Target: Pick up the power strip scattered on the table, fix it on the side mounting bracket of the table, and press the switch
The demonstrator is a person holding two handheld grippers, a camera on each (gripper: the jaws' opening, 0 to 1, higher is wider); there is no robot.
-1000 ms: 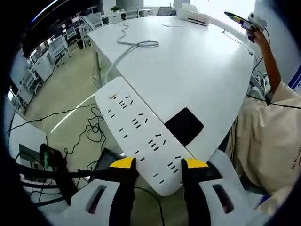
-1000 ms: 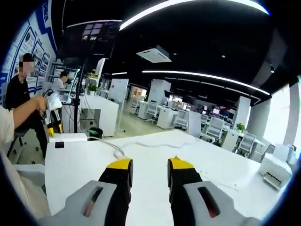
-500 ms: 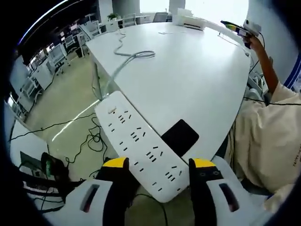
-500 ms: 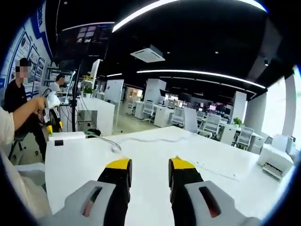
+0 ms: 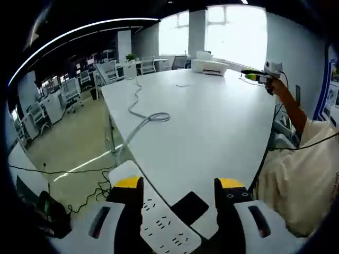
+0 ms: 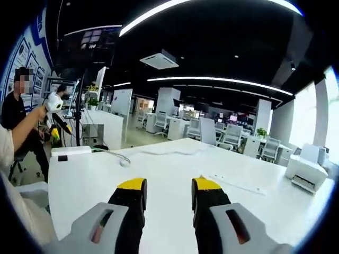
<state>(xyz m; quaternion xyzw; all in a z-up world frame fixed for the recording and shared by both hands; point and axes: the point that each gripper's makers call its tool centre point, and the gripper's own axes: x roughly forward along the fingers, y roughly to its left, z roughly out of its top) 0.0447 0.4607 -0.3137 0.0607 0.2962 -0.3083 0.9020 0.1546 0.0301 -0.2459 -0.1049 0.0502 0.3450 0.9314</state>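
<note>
The white power strip lies low in the left gripper view, along the table's near side edge, beside a black bracket. My left gripper is open: its yellow-tipped jaws stand wide apart on either side of the strip's end, and I cannot tell whether they touch it. The strip's grey cable loops across the white table. In the right gripper view, my right gripper is open above the table, with nothing between its jaws.
A person in beige stands at the table's right edge, holding a tool. A printer sits at the far end. Loose cables lie on the floor to the left. A white box and another printer are on the table.
The left view has tilted up, so the power strip now sits lower between the jaws. The left jaws have spread wider apart from the strip. The right view has barely shifted.
</note>
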